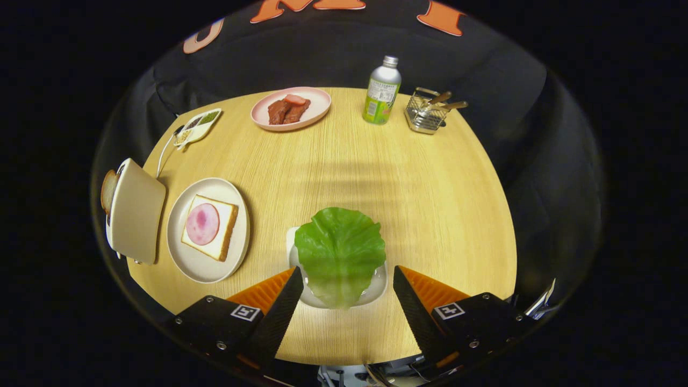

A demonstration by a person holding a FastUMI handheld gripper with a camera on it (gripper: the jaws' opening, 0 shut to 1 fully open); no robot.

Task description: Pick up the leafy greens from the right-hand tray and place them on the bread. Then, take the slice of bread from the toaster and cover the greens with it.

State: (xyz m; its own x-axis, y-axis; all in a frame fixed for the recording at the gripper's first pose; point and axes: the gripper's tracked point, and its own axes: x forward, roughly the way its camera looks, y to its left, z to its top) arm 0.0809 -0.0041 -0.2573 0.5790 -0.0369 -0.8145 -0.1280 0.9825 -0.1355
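A green lettuce leaf [340, 252] lies on a small white tray [378, 285] just ahead of my fingers, its near end reaching into the gap between them. My gripper [346, 277] is open, and neither finger touches the leaf. To the left, a white plate [183, 252] holds a slice of bread [226, 231] topped with a round pink slice of ham [202, 223]. Left of that plate stands a cream toaster [135, 211] with a slice of bread [108, 189] sticking out of its far side.
At the far side of the round wooden table [430, 204] sit a pink plate of meat [291, 108], a green-labelled bottle [382, 91] and a wire basket with utensils [427, 113]. A small divided seasoning dish [198, 126] lies at the far left, with the toaster's cord beside it.
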